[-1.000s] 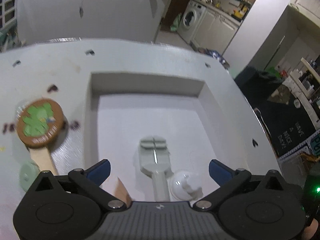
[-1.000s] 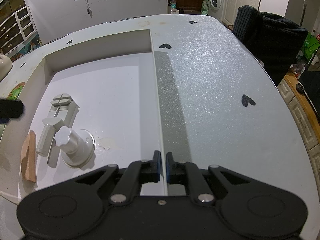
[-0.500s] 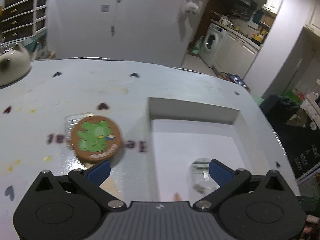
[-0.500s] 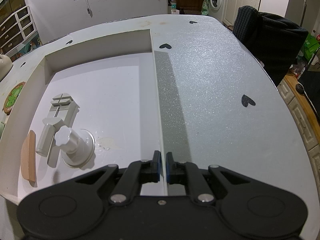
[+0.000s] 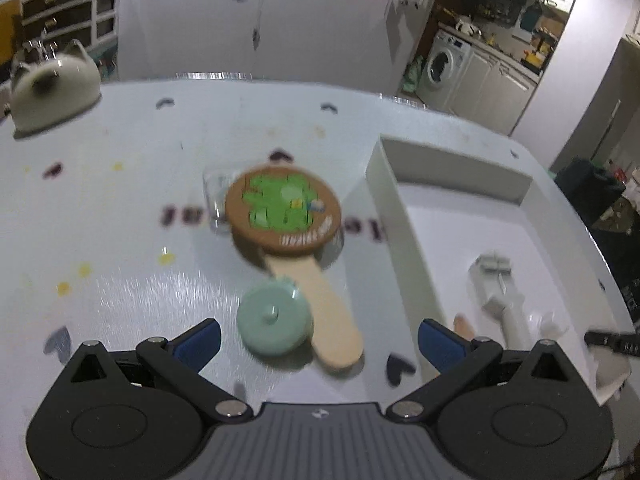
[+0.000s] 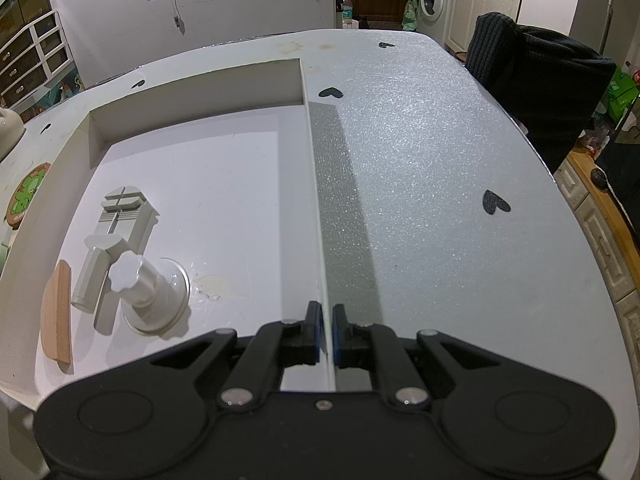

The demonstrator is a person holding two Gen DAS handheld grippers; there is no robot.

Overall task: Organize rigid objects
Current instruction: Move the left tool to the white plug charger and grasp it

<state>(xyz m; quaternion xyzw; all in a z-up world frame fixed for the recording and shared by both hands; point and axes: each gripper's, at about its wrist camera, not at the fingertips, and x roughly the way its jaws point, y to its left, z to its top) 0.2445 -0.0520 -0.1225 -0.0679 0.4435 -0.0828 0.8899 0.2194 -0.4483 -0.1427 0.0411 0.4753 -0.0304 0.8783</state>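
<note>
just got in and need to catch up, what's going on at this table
A person is sorting small items into a white tray with two handheld grippers. The right gripper is shut on the tray's right wall, holding it. The left gripper is open and empty above the table beside the tray, over a green disc and a paddle that are not yet in. A grey tool, a white knob and a wood piece already lie in the tray.
</note>
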